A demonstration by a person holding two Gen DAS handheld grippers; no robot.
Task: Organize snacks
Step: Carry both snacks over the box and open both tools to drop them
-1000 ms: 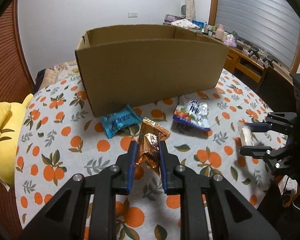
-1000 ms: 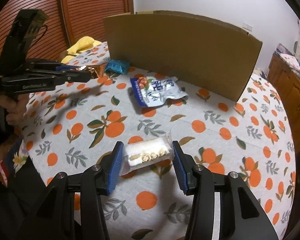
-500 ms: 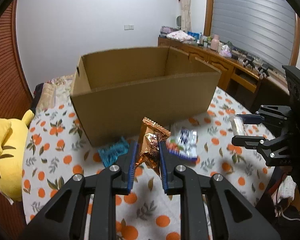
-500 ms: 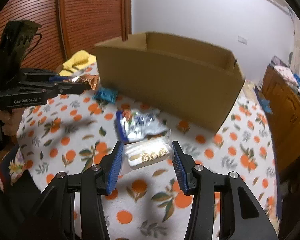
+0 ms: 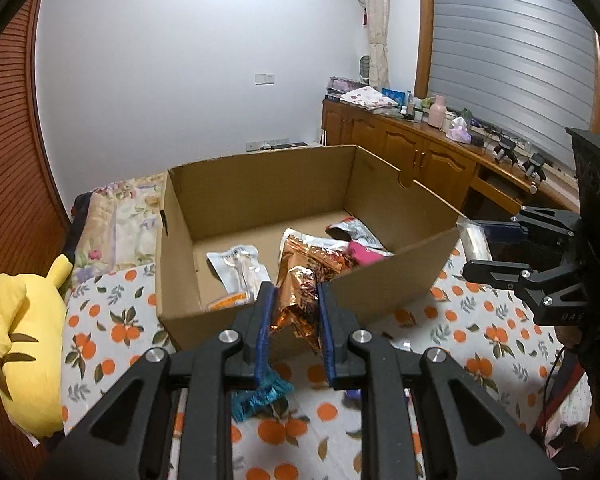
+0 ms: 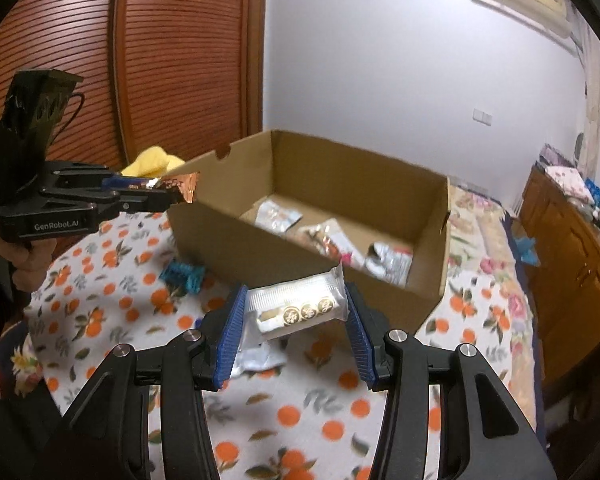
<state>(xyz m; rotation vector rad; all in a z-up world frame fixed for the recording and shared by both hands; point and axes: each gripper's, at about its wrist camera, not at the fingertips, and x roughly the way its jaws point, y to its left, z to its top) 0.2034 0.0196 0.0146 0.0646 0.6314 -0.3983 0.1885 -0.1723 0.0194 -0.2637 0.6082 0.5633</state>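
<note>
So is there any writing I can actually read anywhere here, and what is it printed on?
"GenRobot.AI": white letters on the side of the left gripper, seen from the right wrist.
Three round gold emblems on the white snack packet in the right gripper: characters too small to read.
Orange foil packet and the packets in the cardboard box: print too blurred.

A yellow plush toy (image 5: 24, 344) lies far left of the jaws; a wooden sideboard (image 5: 428, 156) with a pink bottle (image 5: 437, 111) stands beyond them, right.
</note>
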